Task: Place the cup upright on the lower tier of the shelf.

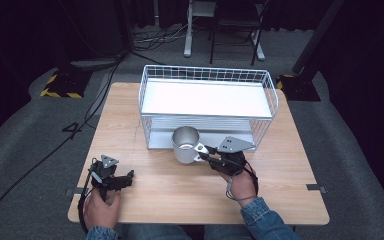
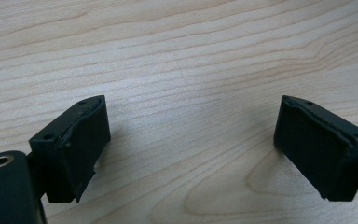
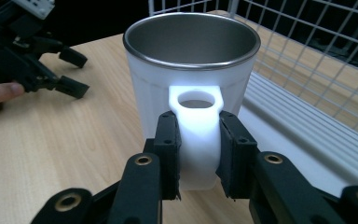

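My right gripper (image 3: pixel 196 140) pinches the white handle (image 3: pixel 196 135) of the mug (image 1: pixel 185 144), one jaw pressed to each side of it. The mug (steel-lined, white outside) stands upright just in front of the wire rack (image 1: pixel 207 102), near the table's (image 1: pixel 145 195) middle. My left gripper (image 2: pixel 191 140) sits at the near left, jaws spread wide over bare wood, holding nothing.
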Tool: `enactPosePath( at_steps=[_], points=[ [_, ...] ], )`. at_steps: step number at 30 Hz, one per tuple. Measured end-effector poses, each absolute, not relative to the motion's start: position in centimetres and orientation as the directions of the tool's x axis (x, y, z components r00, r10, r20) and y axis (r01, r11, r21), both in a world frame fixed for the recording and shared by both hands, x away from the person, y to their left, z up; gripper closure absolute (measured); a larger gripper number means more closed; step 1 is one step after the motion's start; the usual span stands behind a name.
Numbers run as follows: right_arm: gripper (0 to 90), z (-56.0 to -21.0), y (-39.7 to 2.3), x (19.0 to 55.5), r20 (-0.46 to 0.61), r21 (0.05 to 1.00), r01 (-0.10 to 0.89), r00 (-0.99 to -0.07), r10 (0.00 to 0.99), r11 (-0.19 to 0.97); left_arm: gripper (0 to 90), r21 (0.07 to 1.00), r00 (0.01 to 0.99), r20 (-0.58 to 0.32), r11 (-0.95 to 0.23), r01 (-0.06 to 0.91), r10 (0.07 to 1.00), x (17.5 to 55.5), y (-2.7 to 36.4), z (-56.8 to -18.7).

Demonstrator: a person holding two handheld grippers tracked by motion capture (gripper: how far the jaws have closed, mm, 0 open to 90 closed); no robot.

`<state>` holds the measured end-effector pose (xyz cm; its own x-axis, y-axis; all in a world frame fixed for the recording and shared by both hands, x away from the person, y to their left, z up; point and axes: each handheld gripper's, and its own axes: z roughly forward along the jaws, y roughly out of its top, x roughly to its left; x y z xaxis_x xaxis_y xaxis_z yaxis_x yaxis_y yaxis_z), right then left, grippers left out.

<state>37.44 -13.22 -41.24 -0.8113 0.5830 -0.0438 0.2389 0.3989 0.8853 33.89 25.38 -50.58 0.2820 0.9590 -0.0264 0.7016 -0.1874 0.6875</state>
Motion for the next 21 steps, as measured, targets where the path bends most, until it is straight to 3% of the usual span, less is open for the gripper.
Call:
enactPosePath(
  at_steps=[21],
  points=[
    [71.9, -41.0, -16.8, 40.4, -0.069, 0.892, 0.282, -0.688, 0.723, 0.353, 10.9, 0.687, 0.282, -0.027, -0.187, 0.702, 0.959, 33.9, 25.4, -50.6]
  ],
)
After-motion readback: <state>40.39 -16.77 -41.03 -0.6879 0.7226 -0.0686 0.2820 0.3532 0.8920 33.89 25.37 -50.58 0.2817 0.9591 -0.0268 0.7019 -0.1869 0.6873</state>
